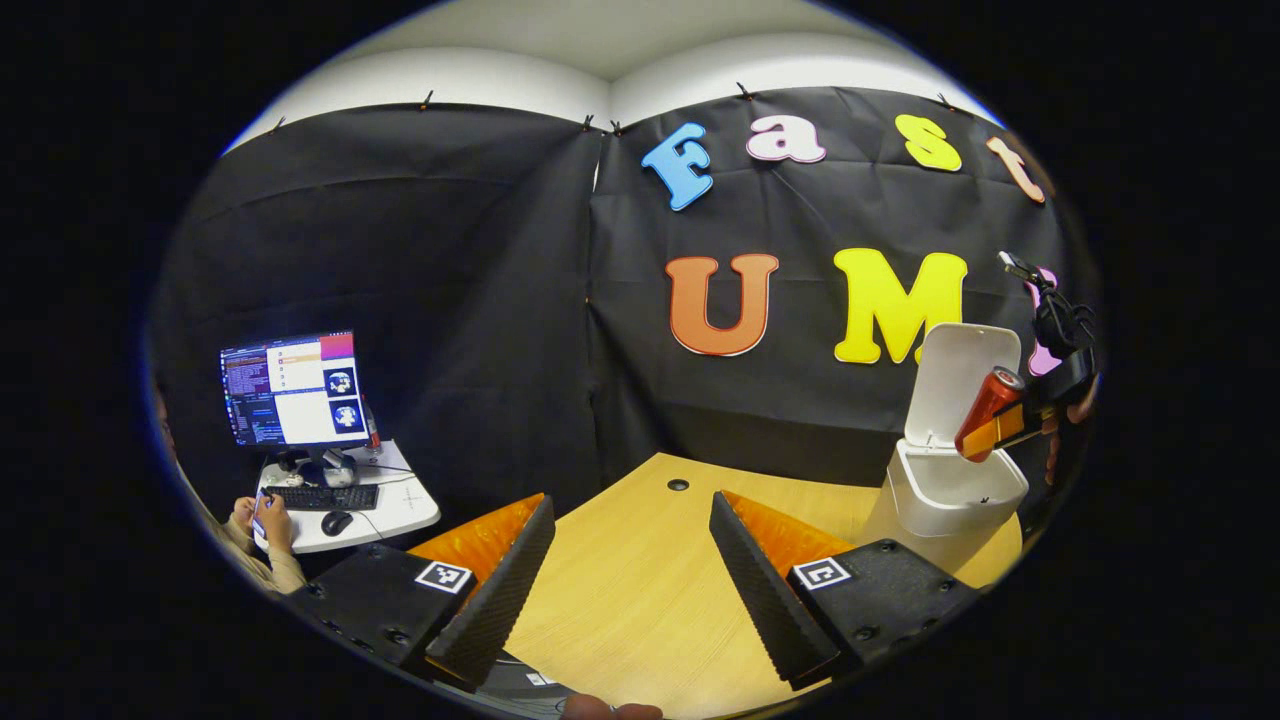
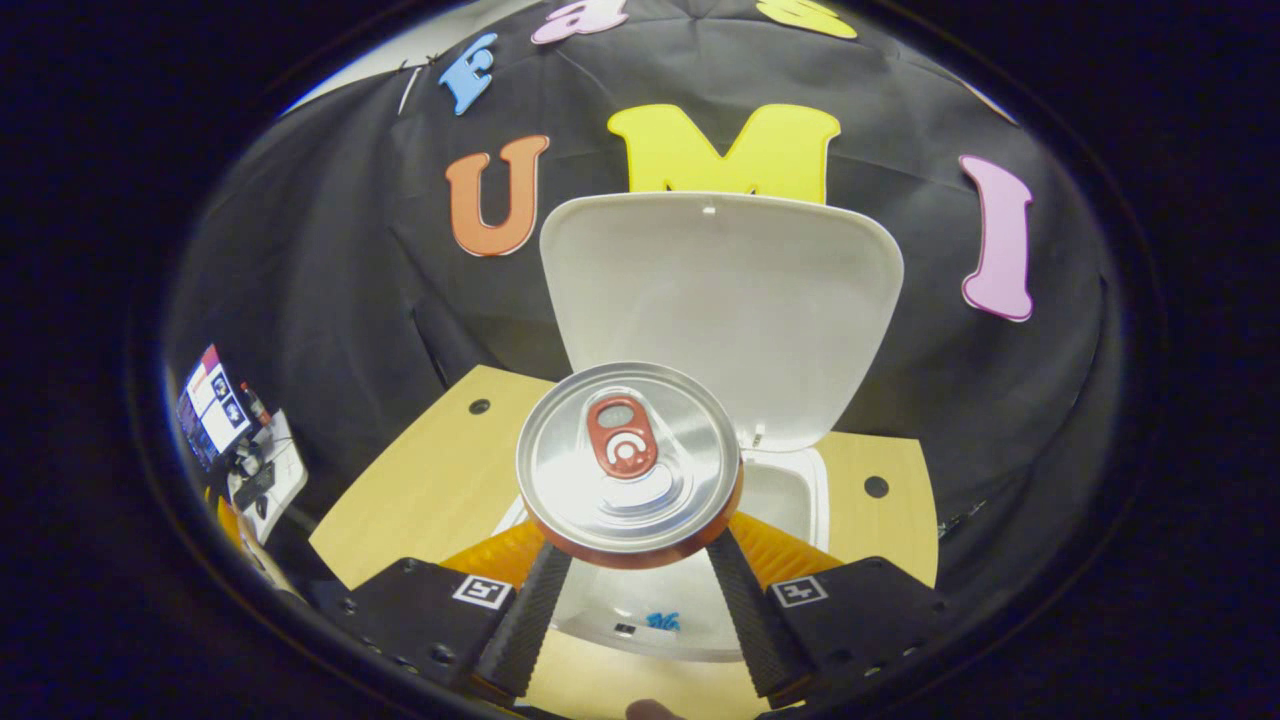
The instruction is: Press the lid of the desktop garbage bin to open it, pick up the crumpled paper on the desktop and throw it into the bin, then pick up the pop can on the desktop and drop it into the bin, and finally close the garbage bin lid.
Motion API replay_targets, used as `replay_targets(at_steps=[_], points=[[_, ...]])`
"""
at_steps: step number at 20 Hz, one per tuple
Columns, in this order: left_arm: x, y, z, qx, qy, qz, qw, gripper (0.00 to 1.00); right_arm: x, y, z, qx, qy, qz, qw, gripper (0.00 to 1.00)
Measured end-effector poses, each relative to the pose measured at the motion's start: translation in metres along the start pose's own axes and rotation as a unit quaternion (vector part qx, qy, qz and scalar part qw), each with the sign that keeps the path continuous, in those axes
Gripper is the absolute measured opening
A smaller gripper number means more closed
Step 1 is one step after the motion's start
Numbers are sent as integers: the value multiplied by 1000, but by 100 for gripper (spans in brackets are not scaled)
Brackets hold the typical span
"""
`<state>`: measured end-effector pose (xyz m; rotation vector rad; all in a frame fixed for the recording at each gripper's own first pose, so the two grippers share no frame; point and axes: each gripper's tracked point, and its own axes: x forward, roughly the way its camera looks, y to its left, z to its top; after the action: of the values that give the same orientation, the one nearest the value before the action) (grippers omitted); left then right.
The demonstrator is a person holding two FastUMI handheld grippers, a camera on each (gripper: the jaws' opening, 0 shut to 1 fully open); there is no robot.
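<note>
Left gripper view: the left gripper stands wide apart, holding nothing, over bare desk near the front edge. At the desk's right edge, the garbage bin has its lid upright; the right gripper holds the pop can tilted above the bin mouth.

Right gripper view: the right gripper is closed on the pop can (both fingers pressing its sides), directly over the open garbage bin. Bare desk lies left of it.
</note>
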<state>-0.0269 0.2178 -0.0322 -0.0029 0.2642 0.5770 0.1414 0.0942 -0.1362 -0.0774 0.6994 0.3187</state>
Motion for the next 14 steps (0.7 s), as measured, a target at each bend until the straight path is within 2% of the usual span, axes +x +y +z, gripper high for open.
replay_targets(at_steps=[14], points=[[8, -19, 8, 4, -8, -35, 999, 100, 16, -16, 2, 15, 12, -27, 999, 78]])
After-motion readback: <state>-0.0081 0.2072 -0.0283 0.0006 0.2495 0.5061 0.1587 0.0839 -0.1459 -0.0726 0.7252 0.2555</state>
